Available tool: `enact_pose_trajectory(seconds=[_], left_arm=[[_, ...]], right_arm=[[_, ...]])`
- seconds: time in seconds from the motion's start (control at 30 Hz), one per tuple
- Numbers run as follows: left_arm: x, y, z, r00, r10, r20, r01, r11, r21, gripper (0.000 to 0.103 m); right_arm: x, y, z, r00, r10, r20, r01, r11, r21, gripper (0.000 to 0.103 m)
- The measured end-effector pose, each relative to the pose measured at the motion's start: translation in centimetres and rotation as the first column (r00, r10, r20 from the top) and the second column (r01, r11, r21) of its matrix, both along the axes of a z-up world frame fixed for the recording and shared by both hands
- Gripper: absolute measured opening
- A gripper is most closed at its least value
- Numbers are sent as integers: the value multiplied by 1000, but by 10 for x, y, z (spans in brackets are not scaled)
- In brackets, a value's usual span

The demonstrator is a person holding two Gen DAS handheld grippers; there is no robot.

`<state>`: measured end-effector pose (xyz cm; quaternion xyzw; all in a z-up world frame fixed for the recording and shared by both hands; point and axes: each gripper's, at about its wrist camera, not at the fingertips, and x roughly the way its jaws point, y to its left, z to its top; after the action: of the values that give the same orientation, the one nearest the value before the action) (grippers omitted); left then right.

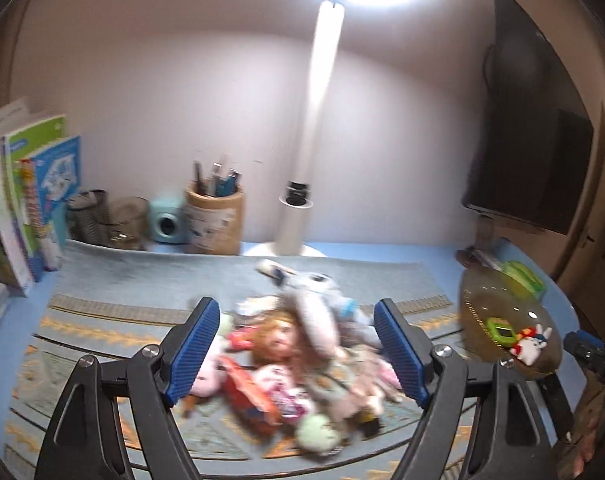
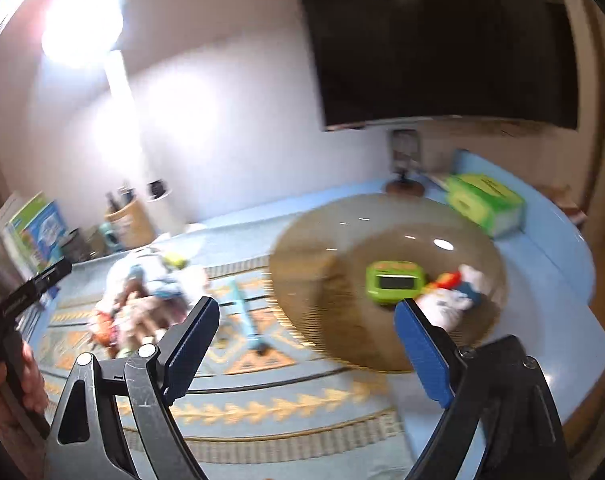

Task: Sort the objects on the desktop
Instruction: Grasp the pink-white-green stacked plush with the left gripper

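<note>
Toys lie heaped (image 1: 298, 360) in the middle of a patterned blue and orange mat (image 1: 102, 320) that covers most of the pale blue tabletop (image 2: 562, 264). In the pile I can pick out a doll with reddish hair (image 1: 276, 338), a grey plush animal (image 1: 314, 300) draped over it, and a pale green plush ball (image 1: 316, 432) at the near edge; the rest is too blurred to name.

The left gripper (image 1: 298, 356) hangs over this heap with its jaws spread wide, nothing between the blue pads. The right gripper (image 2: 306, 344) is off to the right, jaws equally wide apart and empty, hovering at the near edge of a round translucent brown plate (image 2: 314, 276). On the plate sit a green handheld game toy (image 2: 394, 282) and, just beside it, a small white plush figure with red and blue (image 2: 454, 296).

A light blue stick-like toy (image 2: 244, 316) lies alone on the mat between the heap and the plate. Behind the plate stands a green tissue box (image 2: 486, 204). Along the back wall are a lit white desk lamp (image 1: 318, 120), a tan pen holder with pens (image 1: 216, 216), a small teal camera-like gadget (image 1: 166, 220), a black mesh cup (image 1: 88, 216) and upright books (image 1: 34, 192) at the left. A dark monitor (image 2: 442, 40) hangs at the right.
</note>
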<state>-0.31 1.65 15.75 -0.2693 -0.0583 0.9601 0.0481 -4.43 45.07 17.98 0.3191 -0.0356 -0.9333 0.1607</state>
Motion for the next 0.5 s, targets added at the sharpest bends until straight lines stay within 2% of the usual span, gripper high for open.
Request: enact_pose_trajectory(seconds=[0.13, 0.23, 0.33, 0.4, 0.5], left_arm=[[-7, -66, 5, 994, 103, 28, -101, 992, -73, 78], [-29, -90, -27, 985, 91, 150, -76, 992, -98, 78], [-58, -87, -78, 956, 67, 286, -31, 991, -127, 78], [-70, -77, -100, 944, 65, 322, -11, 986, -167, 78], [-87, -65, -115, 936, 25, 351, 32, 987, -156, 78]], right_arm=[[6, -48, 3, 996, 86, -22, -87, 996, -17, 98], [7, -84, -17, 991, 135, -17, -135, 990, -32, 100], [4, -115, -51, 986, 168, 8, -168, 986, -15, 100], [3, -127, -71, 982, 190, 14, -190, 982, 3, 100], [5, -137, -89, 978, 211, 6, -211, 977, 41, 100]])
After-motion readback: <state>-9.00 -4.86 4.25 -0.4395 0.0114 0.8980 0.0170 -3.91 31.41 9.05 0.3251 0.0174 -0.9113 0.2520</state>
